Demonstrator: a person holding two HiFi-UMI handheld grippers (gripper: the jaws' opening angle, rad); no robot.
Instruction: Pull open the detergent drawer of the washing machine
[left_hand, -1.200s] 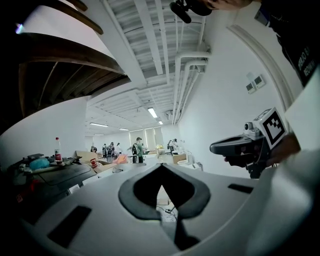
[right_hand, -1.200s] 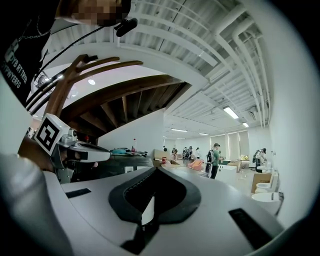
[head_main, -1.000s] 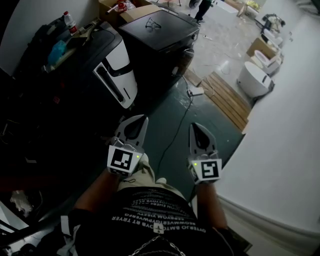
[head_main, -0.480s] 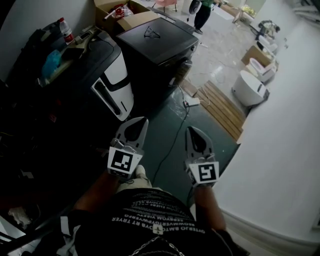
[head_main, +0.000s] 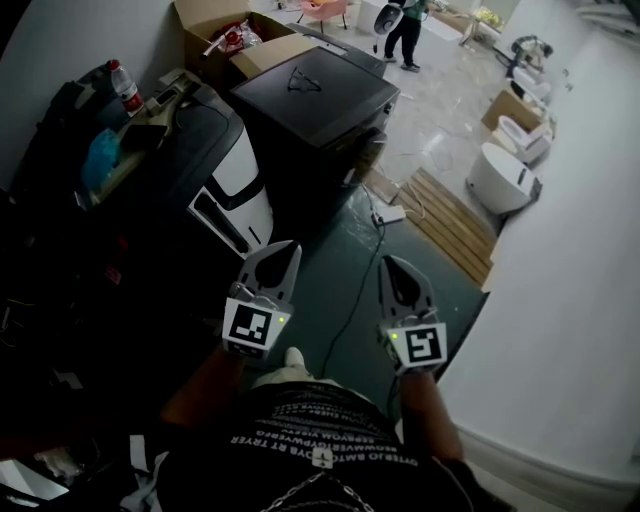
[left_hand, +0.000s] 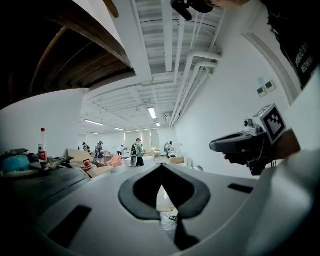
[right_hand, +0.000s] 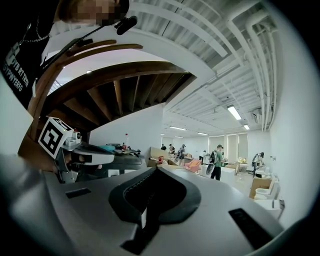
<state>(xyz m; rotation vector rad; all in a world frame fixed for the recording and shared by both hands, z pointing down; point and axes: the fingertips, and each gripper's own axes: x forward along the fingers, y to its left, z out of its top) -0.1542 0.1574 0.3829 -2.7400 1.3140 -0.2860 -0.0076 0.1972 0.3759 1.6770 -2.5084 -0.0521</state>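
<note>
white left gripper (head_main: 290, 247), right gripper (head_main: 389, 261), jaws together

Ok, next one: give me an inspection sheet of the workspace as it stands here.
Surface: dark green floor; no table in view.
Job's things: dark machine with white front ahead on the left, black square machine behind it; detergent drawer cannot be made out; neither machine touched.
Clutter: bottle and blue bundle by the left machine's top; cardboard boxes; wooden planks.
Grippers: left gripper and right gripper both shut, empty, side by side above the floor.
Cables: one thin cable across the floor.
Surroundings: white wall at right, toilets, a person far off.
</note>
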